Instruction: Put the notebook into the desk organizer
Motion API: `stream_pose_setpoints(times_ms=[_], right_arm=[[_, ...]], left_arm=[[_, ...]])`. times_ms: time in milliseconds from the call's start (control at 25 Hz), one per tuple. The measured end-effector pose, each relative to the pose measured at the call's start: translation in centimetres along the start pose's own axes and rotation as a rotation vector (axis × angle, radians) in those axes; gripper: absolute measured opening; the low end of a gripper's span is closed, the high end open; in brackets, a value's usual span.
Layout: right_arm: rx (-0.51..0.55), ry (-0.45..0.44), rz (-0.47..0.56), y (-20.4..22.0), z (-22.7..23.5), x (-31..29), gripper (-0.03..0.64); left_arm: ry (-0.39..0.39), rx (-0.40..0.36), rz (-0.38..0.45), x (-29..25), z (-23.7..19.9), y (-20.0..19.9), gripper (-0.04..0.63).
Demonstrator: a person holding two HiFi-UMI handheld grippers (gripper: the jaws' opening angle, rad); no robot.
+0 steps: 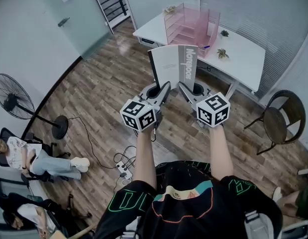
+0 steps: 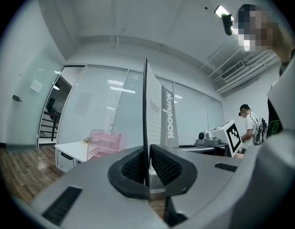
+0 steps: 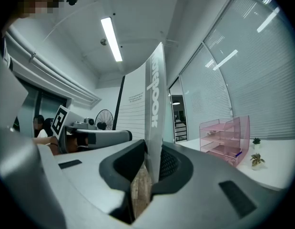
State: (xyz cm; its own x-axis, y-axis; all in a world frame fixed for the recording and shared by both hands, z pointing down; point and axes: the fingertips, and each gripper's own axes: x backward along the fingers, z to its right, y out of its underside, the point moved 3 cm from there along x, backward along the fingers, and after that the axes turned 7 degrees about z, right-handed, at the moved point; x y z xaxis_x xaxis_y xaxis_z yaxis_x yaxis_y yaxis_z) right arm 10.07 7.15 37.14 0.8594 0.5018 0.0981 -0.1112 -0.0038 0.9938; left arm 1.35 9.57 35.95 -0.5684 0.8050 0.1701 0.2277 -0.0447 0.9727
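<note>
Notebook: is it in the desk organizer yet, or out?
Out. The left gripper and right gripper clamp the notebook upright above the floor, short of the pink organizer on the desk.

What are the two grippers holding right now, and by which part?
Both hold the open notebook upright by its bottom edge: the left gripper pinches the white left half, the right gripper the printed right half.

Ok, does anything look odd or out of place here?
Only the notebook: it stands splayed open in mid-air, the left gripper and right gripper each clamped on one side. The pink organizer sits upright on the desk.
</note>
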Motion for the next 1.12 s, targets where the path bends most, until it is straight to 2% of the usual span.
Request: stream_pose_setpoints(times_ms=[320,680,920,1120], right_arm=[[0.019,-0.013,0.007,0.1,0.9,-1.9,0.026],[0.046,0.044,0.002,0.8,6.3,-5.6,0.028],[0.027,0.071,-0.029,2.7,10.1,-11.6,0.028],[-0.002,0.071,-0.083,4.9,12.2,-18.2,0.028]], left_arm=[[0.004,-0.009,0.007,-0.7,-2.1,-0.2,0.014],[0.083,0.010,0.017,-5.8,-7.0,0.7,0.015],[0.087,0.046,-0.002,-8.9,-13.9,1.7,0.015],[0.056,0.095,-0.030,-10.0,-21.1,2.6,0.017]])
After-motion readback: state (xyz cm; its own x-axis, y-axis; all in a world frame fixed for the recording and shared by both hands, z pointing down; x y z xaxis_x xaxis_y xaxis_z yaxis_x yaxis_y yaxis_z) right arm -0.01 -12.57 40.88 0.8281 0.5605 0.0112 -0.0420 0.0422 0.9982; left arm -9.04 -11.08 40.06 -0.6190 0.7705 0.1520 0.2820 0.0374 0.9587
